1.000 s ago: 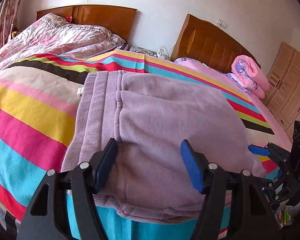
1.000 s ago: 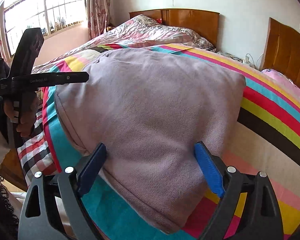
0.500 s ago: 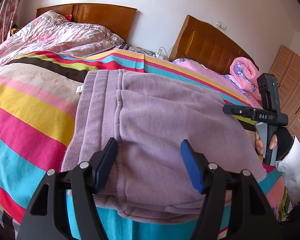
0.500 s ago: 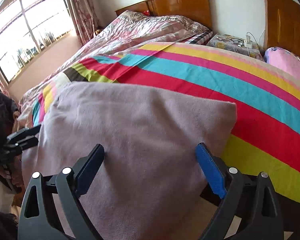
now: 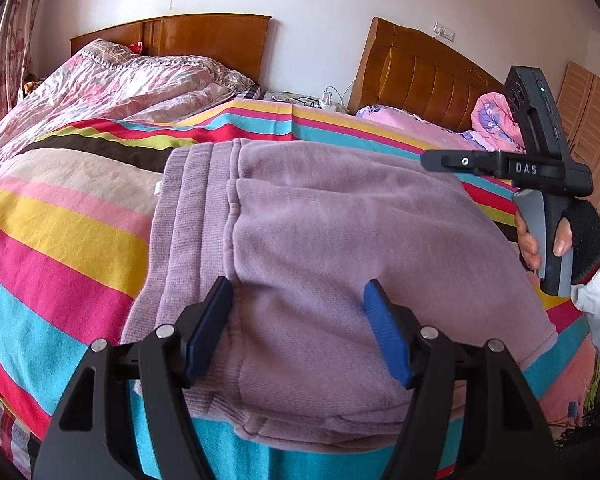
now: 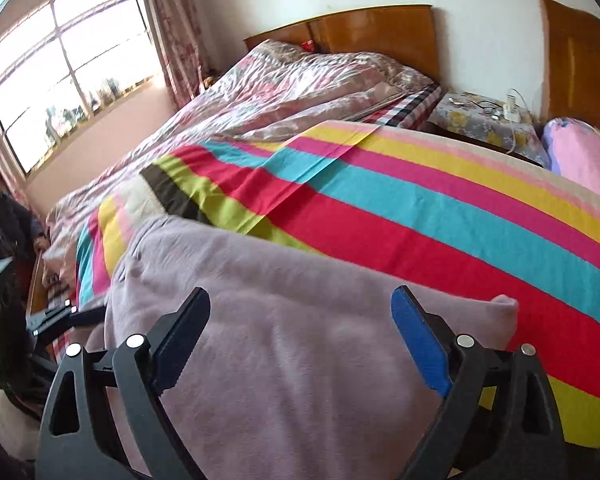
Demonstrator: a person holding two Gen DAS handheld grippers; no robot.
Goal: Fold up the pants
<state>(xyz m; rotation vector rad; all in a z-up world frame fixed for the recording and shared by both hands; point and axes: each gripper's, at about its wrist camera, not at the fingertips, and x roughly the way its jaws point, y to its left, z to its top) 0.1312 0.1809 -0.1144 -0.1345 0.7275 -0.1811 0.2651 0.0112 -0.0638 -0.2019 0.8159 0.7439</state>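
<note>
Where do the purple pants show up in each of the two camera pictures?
Left wrist view: the purple pants fill the centre and lower middle, waistband on the left, lying on the striped sheet.
Right wrist view: the pants fill the lower centre and left, one corner poking right.
Shared landmark: the wooden headboard behind the crumpled floral quilt.

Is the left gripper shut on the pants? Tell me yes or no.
No: the left gripper stands wide open over the pants, its blue pads apart with no cloth pinched between them.
</note>
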